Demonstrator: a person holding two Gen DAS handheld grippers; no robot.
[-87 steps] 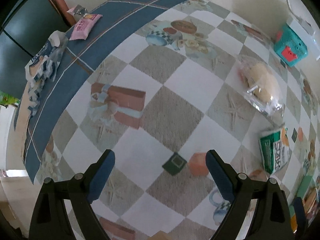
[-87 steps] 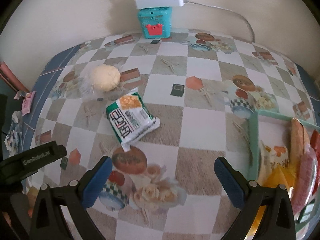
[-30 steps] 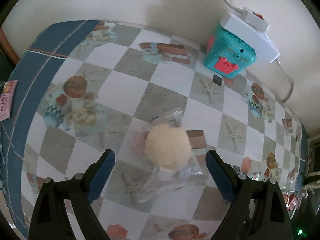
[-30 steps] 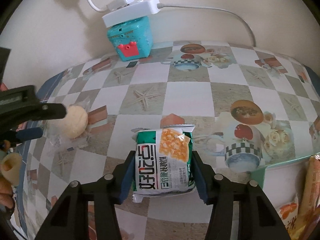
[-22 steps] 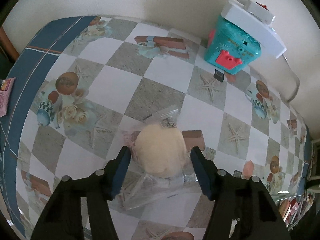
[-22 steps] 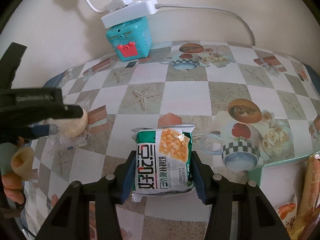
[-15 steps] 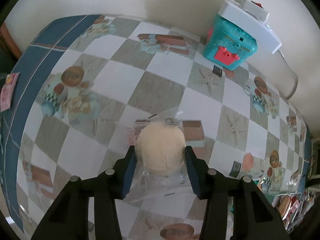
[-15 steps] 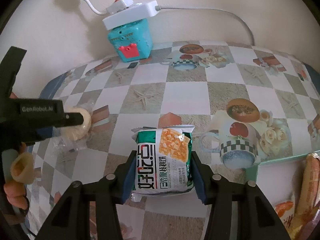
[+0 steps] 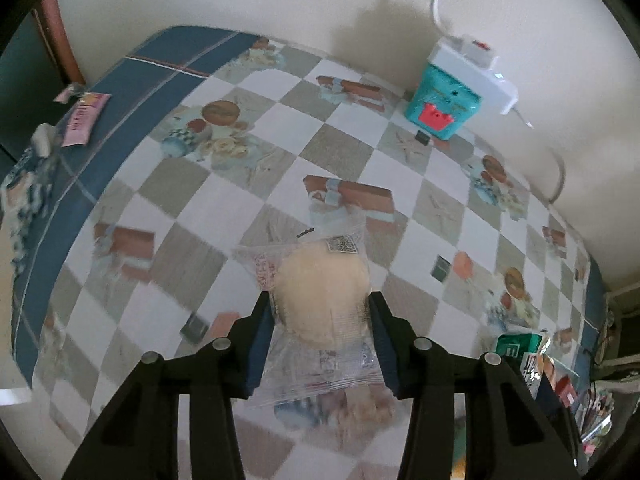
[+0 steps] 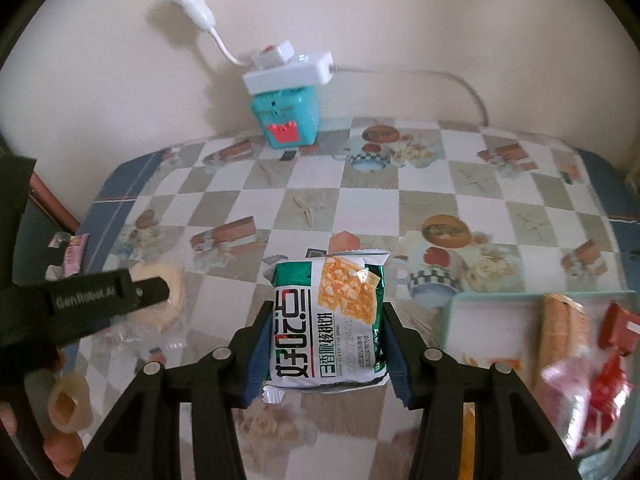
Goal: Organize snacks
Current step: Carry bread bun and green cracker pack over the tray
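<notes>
My left gripper (image 9: 320, 312) is shut on a round pale bun in a clear wrapper (image 9: 324, 300) and holds it above the checkered tablecloth. My right gripper (image 10: 324, 320) is shut on a green snack packet with yellow crackers printed on it (image 10: 332, 312), lifted off the table. In the right wrist view the left gripper (image 10: 156, 288) and its bun (image 10: 168, 292) show at the left. A pale green tray (image 10: 460, 308) with several snacks, among them a long orange packet (image 10: 564, 332) and red wrappers (image 10: 608, 380), lies at the right.
A teal box (image 10: 286, 124) with a white power strip (image 10: 292, 70) on top stands by the back wall. A pink sachet (image 9: 84, 118) lies on the blue border at the table's left edge. The green packet and tray corner show in the left wrist view (image 9: 520, 354).
Both grippers have closed on their snacks and lifted them. The left gripper has pulled back and up with the bun; the right has risen with the green packet, bringing the tray into view.
</notes>
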